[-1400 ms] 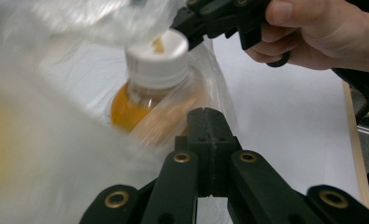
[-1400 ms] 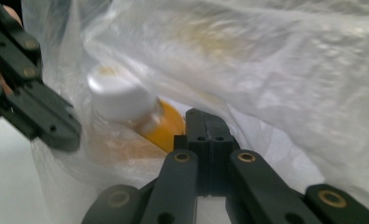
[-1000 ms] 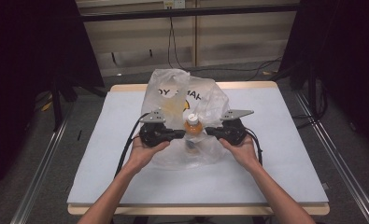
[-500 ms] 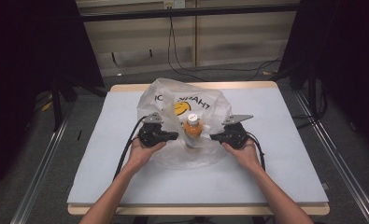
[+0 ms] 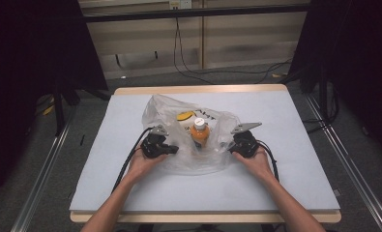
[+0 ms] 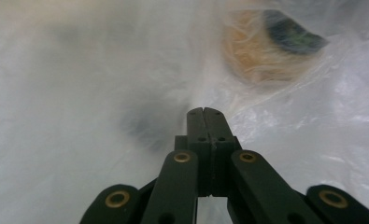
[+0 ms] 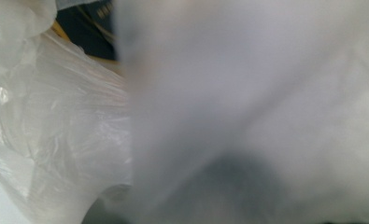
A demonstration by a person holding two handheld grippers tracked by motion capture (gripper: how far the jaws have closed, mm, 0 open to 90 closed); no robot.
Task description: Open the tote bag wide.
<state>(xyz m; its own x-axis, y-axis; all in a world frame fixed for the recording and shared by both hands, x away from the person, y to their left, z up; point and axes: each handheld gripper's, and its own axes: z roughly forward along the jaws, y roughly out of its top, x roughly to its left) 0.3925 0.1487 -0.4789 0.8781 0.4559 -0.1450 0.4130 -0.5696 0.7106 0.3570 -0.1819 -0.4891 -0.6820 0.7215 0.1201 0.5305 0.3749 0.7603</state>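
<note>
A clear plastic bag (image 5: 165,112) with dark print and a yellow mark lies spread in the middle of the table. An orange bottle (image 5: 199,134) with a white cap stands upright inside it. My left gripper (image 5: 172,150) is at the bag's left side, and its jaws are shut on the film (image 6: 204,112). Creases run from the tips toward the blurred orange bottle (image 6: 261,51). My right gripper (image 5: 232,145) is at the bag's right edge. Plastic (image 7: 247,107) lies over its camera and hides the jaws.
The grey table mat (image 5: 300,145) has bare room left, right and in front of the bag. The wooden table edge (image 5: 203,90) runs along the back. Cables trail from both grippers toward the person's forearms. Dark floor and metal rails surround the table.
Both hands have moved apart and slightly toward the person. The bag has spread wider and flatter, and the bottle now stands between the grippers.
</note>
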